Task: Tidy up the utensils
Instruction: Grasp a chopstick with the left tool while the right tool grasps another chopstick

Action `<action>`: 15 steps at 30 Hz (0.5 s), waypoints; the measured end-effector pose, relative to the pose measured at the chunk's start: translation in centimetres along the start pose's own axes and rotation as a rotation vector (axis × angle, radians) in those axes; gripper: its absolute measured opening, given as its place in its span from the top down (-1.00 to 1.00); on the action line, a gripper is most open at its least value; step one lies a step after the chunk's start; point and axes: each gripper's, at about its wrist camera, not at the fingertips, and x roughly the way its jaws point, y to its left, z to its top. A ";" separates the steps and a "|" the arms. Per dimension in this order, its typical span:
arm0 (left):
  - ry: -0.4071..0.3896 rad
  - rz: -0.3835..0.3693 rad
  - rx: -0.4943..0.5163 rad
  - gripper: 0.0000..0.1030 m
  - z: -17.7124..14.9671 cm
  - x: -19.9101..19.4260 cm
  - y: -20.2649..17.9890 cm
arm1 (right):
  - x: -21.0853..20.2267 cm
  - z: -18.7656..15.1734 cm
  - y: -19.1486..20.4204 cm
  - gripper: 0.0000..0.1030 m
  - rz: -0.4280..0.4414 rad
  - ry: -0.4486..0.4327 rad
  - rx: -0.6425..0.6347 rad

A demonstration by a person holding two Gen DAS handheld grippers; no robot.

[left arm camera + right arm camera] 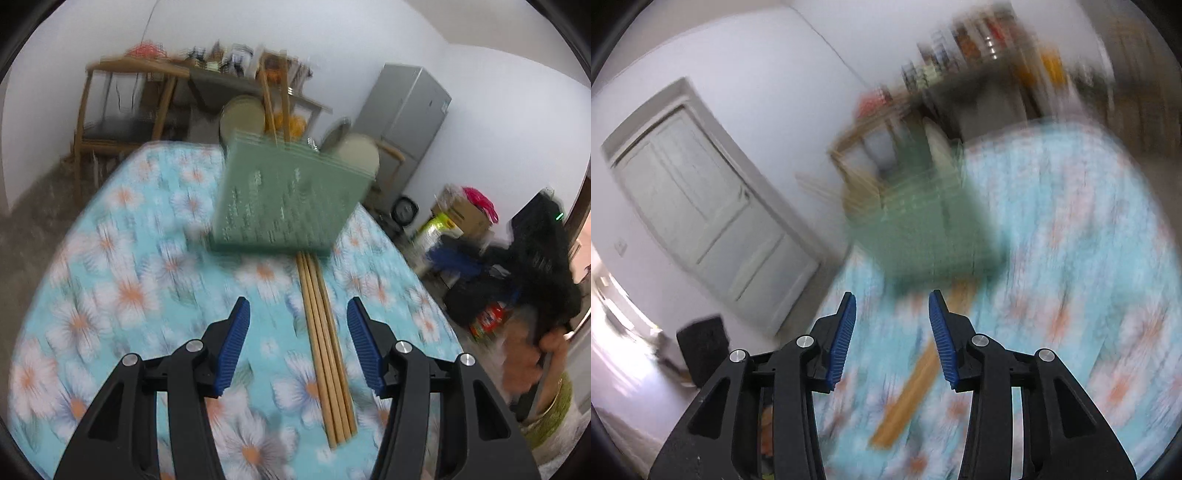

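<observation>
A bundle of wooden chopsticks (325, 347) lies on the floral blue tablecloth (122, 280), its far end against a green slotted utensil holder (284, 199). A few chopsticks (275, 107) stand upright in the holder. My left gripper (299, 314) is open and empty, hovering over the lying chopsticks. In the blurred right wrist view, my right gripper (892, 314) is open and empty, above the chopsticks (916, 376) and facing the green holder (923, 229). The right gripper and the hand on it show at the right edge of the left wrist view (543, 258).
Round plates (242, 116) stand behind the holder. A wooden shelf (122, 96) with clutter, a grey fridge (406, 110) and boxes (458, 218) stand beyond the table. A white door (698, 206) is at the left in the right wrist view.
</observation>
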 end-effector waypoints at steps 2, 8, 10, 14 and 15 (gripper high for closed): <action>0.055 -0.039 -0.055 -0.03 -1.6 0.6 0.3 | 2.1 -2.1 -1.6 0.22 0.019 0.089 0.098; 0.176 -0.144 -0.191 0.25 -4.1 2.7 1.2 | 5.9 -4.0 -2.6 0.33 0.025 0.215 0.192; 0.207 -0.170 -0.249 0.36 -4.8 3.7 1.8 | 6.8 -4.1 -2.9 0.36 0.008 0.232 0.216; 0.259 -0.204 -0.328 0.57 -5.8 5.4 2.6 | 8.1 -4.1 -3.9 0.54 0.009 0.242 0.275; 0.260 -0.209 -0.338 0.58 -5.8 5.6 2.7 | 8.4 -4.0 -4.2 0.62 0.009 0.237 0.288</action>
